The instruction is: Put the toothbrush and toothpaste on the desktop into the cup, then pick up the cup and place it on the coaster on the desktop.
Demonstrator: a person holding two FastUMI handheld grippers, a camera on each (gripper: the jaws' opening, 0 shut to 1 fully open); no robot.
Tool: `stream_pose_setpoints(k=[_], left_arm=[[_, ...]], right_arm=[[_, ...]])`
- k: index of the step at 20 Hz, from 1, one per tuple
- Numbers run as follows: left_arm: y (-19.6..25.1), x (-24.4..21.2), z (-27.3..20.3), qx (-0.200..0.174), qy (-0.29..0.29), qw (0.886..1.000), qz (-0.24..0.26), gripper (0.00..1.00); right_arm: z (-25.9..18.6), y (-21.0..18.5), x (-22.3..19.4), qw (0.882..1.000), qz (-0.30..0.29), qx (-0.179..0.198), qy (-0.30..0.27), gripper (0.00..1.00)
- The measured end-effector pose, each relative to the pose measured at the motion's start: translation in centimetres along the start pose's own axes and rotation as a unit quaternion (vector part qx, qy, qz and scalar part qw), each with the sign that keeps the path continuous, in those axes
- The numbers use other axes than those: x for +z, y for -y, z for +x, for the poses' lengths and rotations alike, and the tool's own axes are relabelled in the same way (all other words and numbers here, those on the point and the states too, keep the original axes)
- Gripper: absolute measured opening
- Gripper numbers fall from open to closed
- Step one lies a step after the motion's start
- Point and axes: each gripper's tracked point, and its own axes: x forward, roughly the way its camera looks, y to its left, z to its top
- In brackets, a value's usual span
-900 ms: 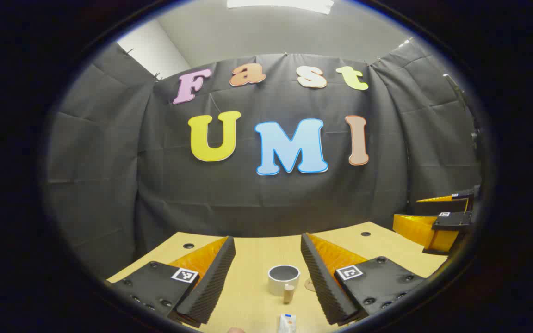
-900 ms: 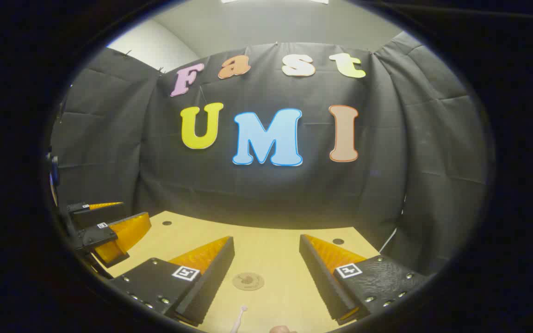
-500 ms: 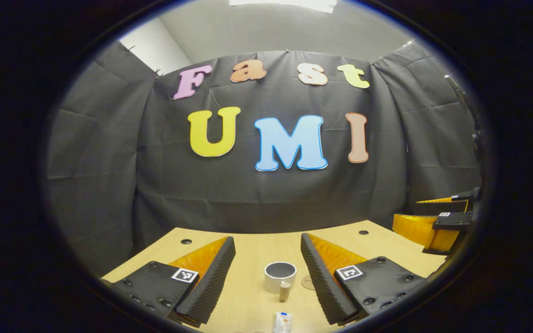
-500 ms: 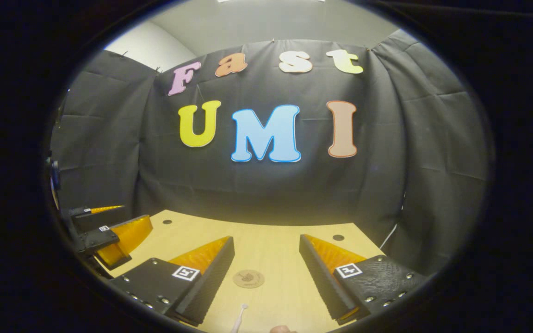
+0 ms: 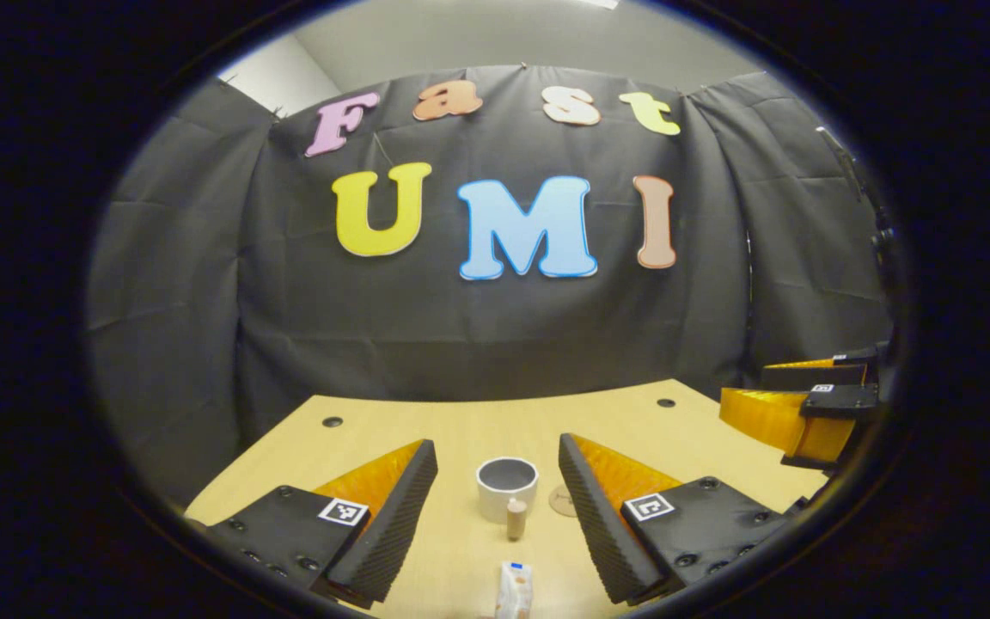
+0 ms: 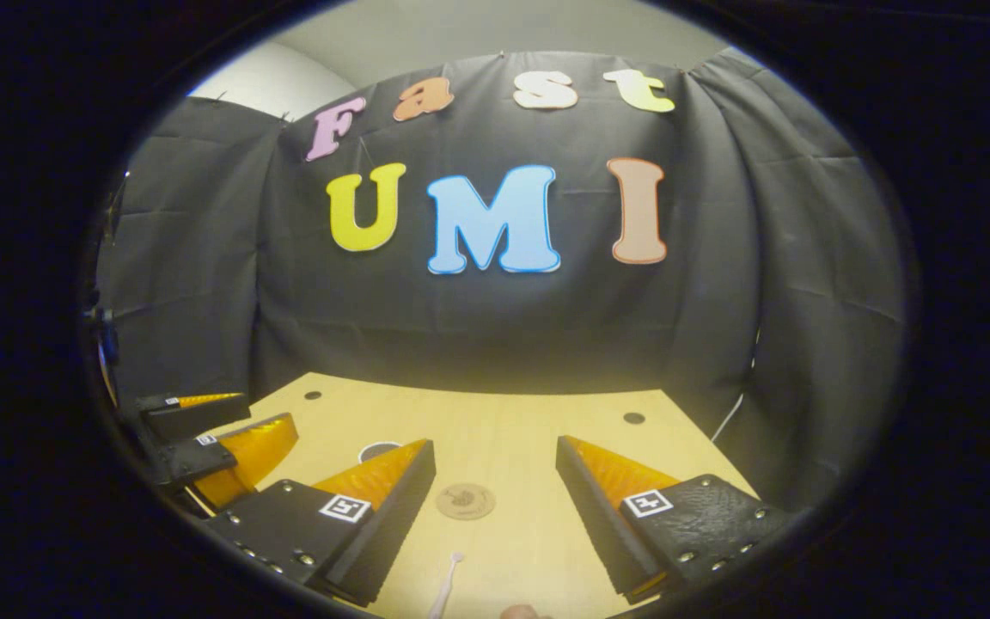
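Left gripper point(image 5: 495, 460): jaws spread wide, holding nothing, above the surface point(image 5: 426, 413).
Right gripper point(image 6: 495, 460): jaws spread wide, holding nothing.
Cup point(image 5: 507, 488): upright on the surface, open mouth up, seen between the left gripper's fingers.
Toothpaste point(image 5: 514, 589): lying flat, nearer the camera than the cup; a small wooden cylinder point(image 5: 516, 518) stands between them.
Coaster point(image 6: 465, 500): flat, right of the cup.
Toothbrush point(image 6: 445, 585): lying nearer the camera than the coaster.

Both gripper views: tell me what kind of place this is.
Most likely a recording booth set up for handling trials, not a real bathroom. Black cloth walls in a bare wooden desktop, and the props are sparse: a cup, a toothpaste tube, a coaster and a toothbrush.
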Motion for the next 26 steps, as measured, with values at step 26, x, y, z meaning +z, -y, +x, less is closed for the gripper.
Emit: stream_pose_setpoints(k=[26], left_arm=[[1.2, -17.2, 0.8, -0.004, -0.364, 0.929, -0.070, 0.95]], right_arm=[[1.6, -2.7, -14.1, 0.961, 0.014, 0.024, -0.275, 0.92]])
